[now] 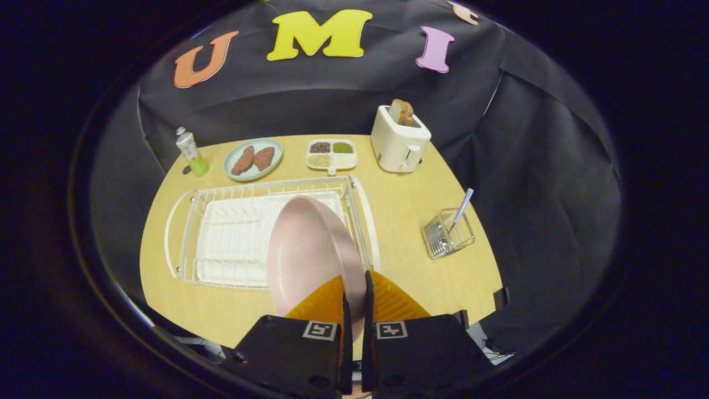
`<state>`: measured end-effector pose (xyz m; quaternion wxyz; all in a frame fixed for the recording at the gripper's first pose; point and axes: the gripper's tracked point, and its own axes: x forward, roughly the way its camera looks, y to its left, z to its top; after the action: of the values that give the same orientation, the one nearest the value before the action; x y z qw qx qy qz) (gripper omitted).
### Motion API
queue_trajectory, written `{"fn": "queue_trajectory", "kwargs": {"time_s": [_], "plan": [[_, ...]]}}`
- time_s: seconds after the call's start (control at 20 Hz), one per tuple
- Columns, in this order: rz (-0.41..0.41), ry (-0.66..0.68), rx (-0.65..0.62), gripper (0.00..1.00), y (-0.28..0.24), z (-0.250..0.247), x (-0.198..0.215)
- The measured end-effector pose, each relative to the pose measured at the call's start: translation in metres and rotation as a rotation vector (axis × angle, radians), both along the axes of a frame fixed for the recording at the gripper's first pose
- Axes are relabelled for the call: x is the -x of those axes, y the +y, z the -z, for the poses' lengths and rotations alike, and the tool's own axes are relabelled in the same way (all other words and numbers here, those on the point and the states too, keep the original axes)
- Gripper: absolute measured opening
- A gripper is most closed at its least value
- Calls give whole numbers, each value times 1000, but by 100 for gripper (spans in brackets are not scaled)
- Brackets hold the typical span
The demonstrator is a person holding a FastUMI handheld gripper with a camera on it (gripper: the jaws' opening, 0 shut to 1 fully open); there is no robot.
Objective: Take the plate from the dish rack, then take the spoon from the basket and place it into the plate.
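The hand-held gripper (354, 293) clamps the rim of a pink plate (304, 255), both fingers pressed on its near edge, the plate tilted on edge over the near right corner of the white wire dish rack (221, 238). The rack's right rail runs just beside the plate's far edge. Right of the rack, across a bare strip of wooden table (399, 221), a small wire basket (448, 233) holds a spoon (464, 206) whose handle leans up and away from the rack. Beyond the rack stand a green-based bottle (190, 151), a pale plate with two brown cutlets (253, 159), a divided tray of grains (331, 154) and a white toaster (399, 141) with bread in its slot. Bare tabletop also lies on the near side of the rack and around the basket, up to the table's right edge.
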<state>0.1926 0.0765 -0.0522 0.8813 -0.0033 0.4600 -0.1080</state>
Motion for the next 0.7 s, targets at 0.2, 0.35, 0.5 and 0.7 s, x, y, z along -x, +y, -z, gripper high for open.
{"fn": "queue_trajectory", "kwargs": {"time_s": [0.2, 0.35, 0.5, 0.7], "plan": [[-78, -6, -125, 12, -5, 40, 32], [-129, -31, -168, 12, -11, 67, 52], [-174, -13, -252, 12, -10, 101, 72], [-178, 4, -301, 12, -21, 140, 82]]}}
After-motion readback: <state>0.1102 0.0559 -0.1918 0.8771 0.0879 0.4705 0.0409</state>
